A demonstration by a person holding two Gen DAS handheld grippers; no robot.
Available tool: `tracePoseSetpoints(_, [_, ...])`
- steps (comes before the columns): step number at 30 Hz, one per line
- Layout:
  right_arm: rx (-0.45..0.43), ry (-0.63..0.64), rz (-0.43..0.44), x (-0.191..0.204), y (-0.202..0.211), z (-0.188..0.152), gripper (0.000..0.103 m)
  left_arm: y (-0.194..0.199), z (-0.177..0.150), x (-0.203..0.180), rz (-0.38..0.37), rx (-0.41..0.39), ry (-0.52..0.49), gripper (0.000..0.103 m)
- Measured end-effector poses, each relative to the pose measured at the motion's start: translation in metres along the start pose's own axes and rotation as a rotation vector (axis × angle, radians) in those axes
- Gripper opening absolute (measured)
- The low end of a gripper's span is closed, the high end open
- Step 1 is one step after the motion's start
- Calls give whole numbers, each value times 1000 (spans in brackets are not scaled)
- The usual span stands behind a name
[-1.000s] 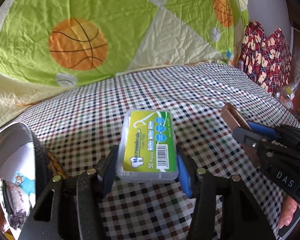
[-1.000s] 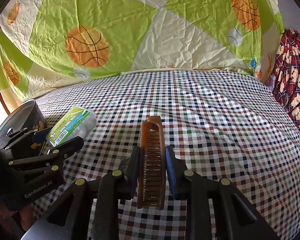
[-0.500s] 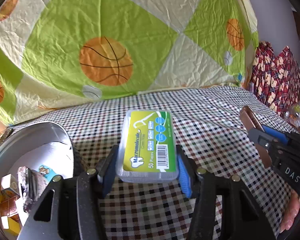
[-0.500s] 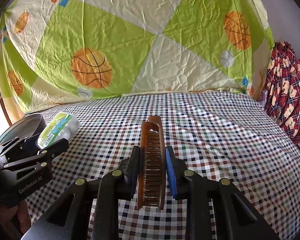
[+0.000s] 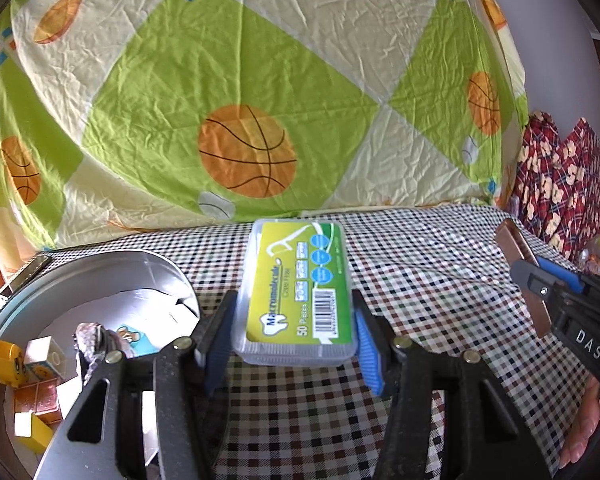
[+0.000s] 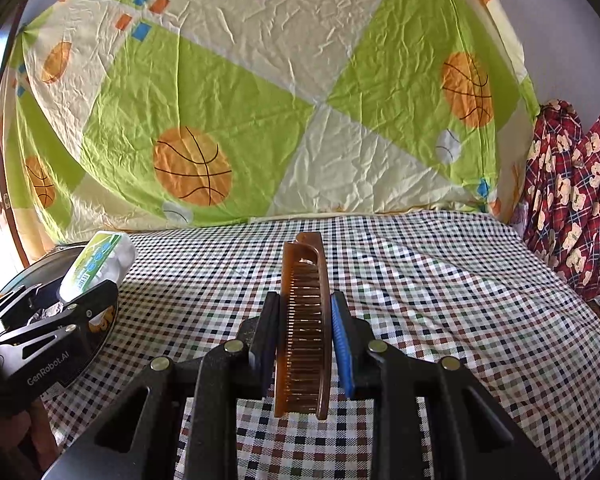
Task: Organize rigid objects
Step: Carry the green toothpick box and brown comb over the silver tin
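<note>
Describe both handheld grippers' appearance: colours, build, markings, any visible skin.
Both are black plastic frames with slotted cut-outs and brass-coloured rivets. The left gripper has blue ribbed pads, as does the right gripper. White lettering reads "GenRobot.AI" on the left, "DAS" on the right. Bare fingers show beneath each.

A checkered cloth (image 6: 440, 288) lies before a basketball-print sheet (image 6: 260, 100) and red plaid fabric (image 6: 572, 200).

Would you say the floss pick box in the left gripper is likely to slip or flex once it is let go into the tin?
The box looks like stiff clear plastic, so probably no flexing. Its smooth walls may slip between the pads. It likely lands flat rather than rolling.
</note>
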State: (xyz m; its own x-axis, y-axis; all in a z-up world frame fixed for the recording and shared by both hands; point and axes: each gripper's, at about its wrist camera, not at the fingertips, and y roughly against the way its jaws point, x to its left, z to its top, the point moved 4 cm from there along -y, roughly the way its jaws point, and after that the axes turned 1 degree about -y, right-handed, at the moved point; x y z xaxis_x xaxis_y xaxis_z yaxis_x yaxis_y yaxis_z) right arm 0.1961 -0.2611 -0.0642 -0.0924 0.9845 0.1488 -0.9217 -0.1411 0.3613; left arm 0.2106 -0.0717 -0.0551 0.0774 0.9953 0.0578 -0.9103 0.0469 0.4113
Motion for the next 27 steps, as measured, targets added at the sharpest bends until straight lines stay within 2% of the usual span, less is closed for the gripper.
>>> tracePoseSetpoints(8, [-46,15,-1,5,9,1,27,14,-1,1,21,-44,-17,53])
tracePoseSetpoints(27, [-61,30,61,31,16,-2,27,37,-8,23,42,-92,43,53])
